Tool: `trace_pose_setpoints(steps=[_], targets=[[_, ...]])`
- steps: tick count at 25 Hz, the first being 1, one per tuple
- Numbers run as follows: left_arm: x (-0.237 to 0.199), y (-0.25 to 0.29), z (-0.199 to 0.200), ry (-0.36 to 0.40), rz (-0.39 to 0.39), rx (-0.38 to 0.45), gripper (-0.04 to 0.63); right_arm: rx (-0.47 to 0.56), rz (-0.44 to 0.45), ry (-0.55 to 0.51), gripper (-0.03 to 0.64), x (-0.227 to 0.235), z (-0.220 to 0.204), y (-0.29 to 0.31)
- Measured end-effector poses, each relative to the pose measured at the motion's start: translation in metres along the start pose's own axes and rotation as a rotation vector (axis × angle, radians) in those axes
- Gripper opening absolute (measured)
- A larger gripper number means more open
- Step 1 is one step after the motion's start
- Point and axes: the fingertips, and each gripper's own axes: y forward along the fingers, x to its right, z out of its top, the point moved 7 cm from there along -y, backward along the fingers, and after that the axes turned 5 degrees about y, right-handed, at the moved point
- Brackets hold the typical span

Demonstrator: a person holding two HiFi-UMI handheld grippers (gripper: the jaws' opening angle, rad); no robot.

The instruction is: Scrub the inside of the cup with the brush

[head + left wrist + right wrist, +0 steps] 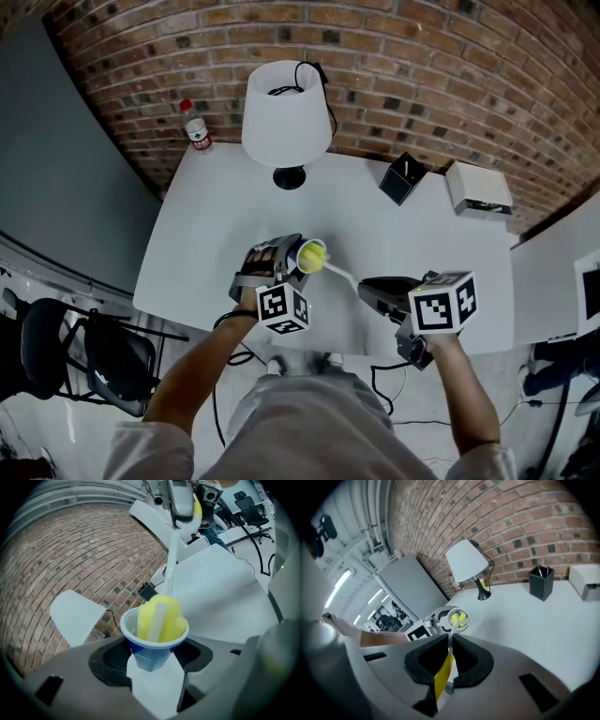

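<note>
Nearest, at the bottom of the head view, a grey shirt (309,431) and two bare forearms (202,361) reaching forward over the near edge of a white desk (422,239). Left hand-held gripper (286,259) clenched on a small cup (152,641), blue in the body and white at the rim, gripped low on its body. Cup tipped over, mouth turned to the right toward the other tool, over the near middle of the desk. Right hand-held gripper (373,289) clenched on the yellow grip end of a sponge brush (159,618), near right of the cup. Thin white handle running straight from those jaws leftward into the cup. Yellow sponge head seated inside the cup, filling most of the mouth and standing a little proud of the rim. Farther back on the desk, a white-shaded table lamp (286,117) on a dark foot at the far middle, a black pen holder (404,178) to its right, and a white box (479,190) at the far right corner. Clear water bottle (196,125) with a red cap at the far left corner, against the brick wall (422,66). Off the desk at the near left, a black office chair (89,352) on the floor.
</note>
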Motion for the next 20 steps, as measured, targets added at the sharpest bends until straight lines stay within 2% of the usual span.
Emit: trace_pose_setpoints(steps=[4,6,12,20], targets=[[-0.002,-0.003,0.003,0.005,0.023,0.015,0.288,0.047,0.098,0.186,0.026,0.006,-0.003,-0.005],[-0.002,-0.003,0.005,0.007,0.024,0.023,0.288,0.05,0.091,0.173,0.026,0.006,-0.003,-0.008],[0.0,0.0,0.008,-0.041,0.002,0.031,0.288,-0.027,-0.036,-0.121,0.025,-0.004,0.006,-0.017],[0.0,0.006,-0.002,-0.117,-0.033,0.004,0.288,-0.102,-0.12,-0.475,0.025,-0.016,0.016,-0.04]])
